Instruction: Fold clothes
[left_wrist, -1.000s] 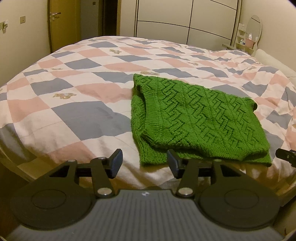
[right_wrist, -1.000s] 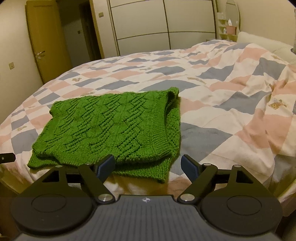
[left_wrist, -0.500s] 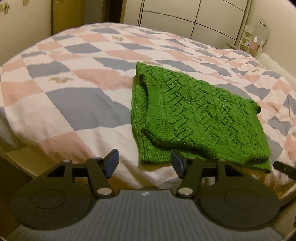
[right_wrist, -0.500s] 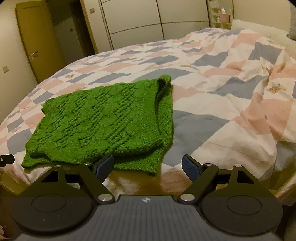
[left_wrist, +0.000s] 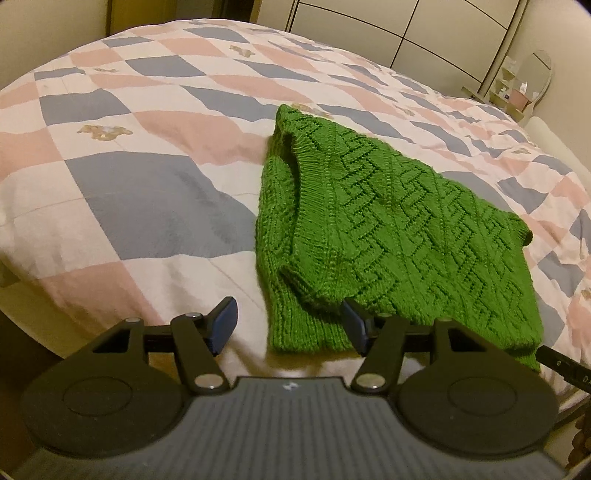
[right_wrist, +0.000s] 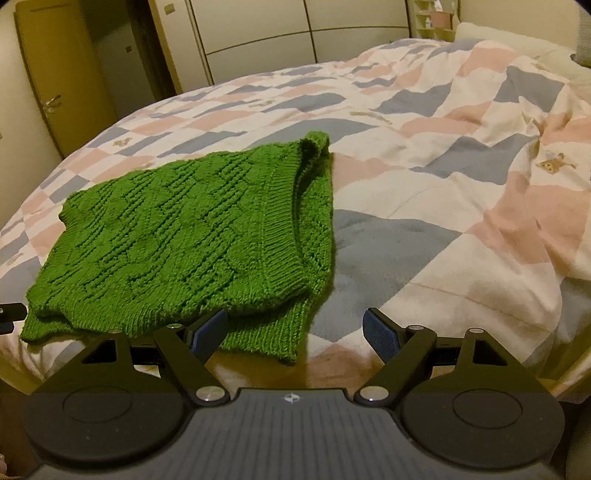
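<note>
A green knitted sweater (left_wrist: 388, 229) lies folded on the bed near its front edge; it also shows in the right wrist view (right_wrist: 184, 236). My left gripper (left_wrist: 290, 325) is open and empty, just above the sweater's near left corner. My right gripper (right_wrist: 295, 332) is open and empty, its jaws either side of the sweater's near right corner. The tip of the other gripper (left_wrist: 561, 365) shows at the right edge of the left wrist view.
The bed has a pink, grey and white checked quilt (left_wrist: 129, 177), rumpled at the right (right_wrist: 517, 192). A wardrobe (right_wrist: 295, 33) and a wooden door (right_wrist: 55, 85) stand behind. A small mirror and shelf (left_wrist: 528, 81) sit at the far corner.
Both grippers have moved forward and down towards the sweater's near edge. The sweater has not moved. Both stay open.
</note>
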